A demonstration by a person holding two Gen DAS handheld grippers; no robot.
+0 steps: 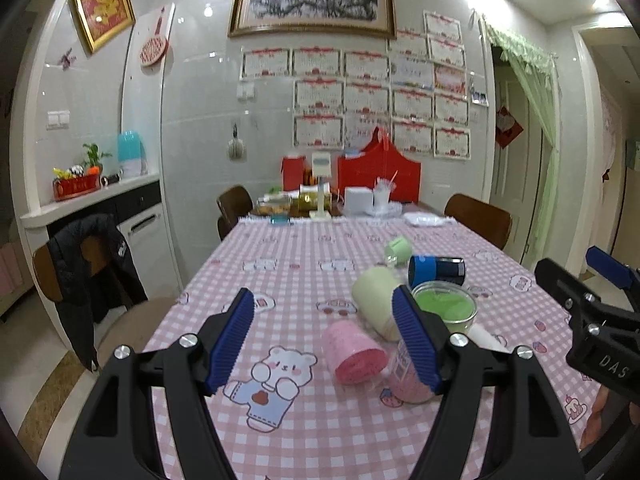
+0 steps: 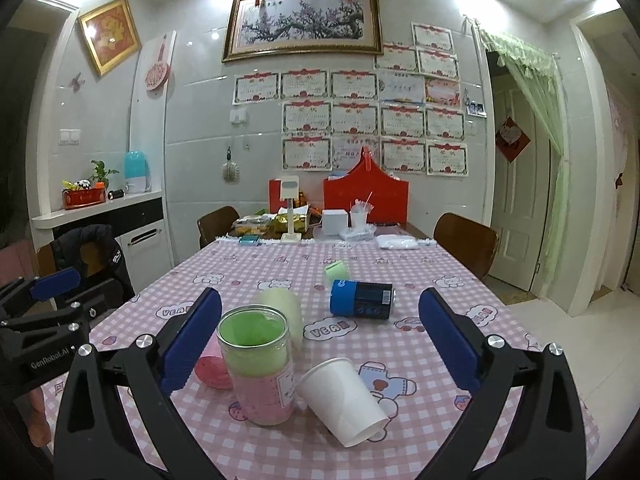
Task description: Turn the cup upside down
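Both your tools, left tool and right tool, are spread wide, gripping nothing. The white cup lies tipped on its side near the tabletop's front edge, touching the jar.

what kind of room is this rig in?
Most likely a home dining room: a dining table under a pink checked cloth with wooden chairs around it, a wall of framed certificates, and a side counter with a plant.
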